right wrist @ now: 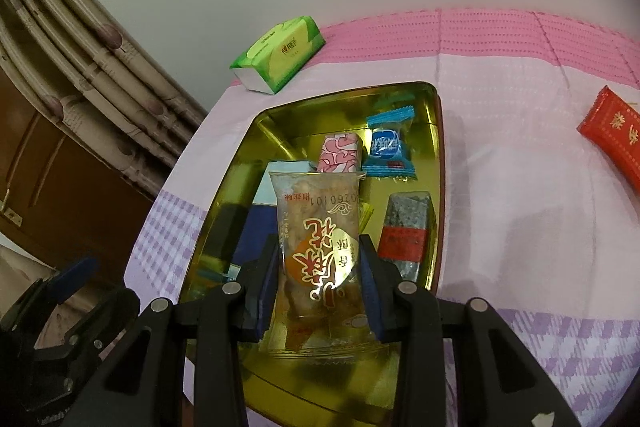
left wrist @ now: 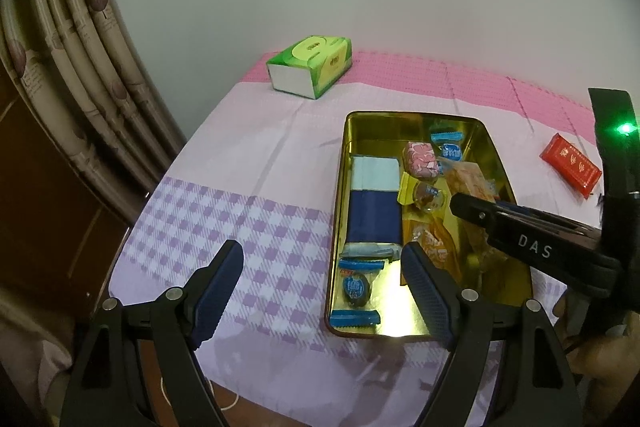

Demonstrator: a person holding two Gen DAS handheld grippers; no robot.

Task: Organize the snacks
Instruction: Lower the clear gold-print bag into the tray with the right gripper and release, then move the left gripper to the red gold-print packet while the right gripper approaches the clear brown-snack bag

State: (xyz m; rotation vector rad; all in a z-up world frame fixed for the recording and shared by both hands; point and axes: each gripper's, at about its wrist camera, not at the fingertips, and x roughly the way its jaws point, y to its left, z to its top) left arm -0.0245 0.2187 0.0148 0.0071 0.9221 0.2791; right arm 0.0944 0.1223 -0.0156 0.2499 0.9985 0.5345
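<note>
Between fingers [right wrist: 370, 287], snack packet [right wrist: 320, 247] stamped "0260101"

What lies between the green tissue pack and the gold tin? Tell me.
Nothing: only bare pink tablecloth separates the green tissue pack from the gold tin. Both wrist views show that stretch empty.

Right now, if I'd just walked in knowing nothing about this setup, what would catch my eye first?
Probably the shiny gold tin in the middle of the pink and lilac tablecloth, holding wrapped sweets. Right over it, the right gripper clamps a clear pastry packet with red lettering. A green tissue box sits at the far corner by the wall, and a red packet lies on the cloth right of the tin.
</note>
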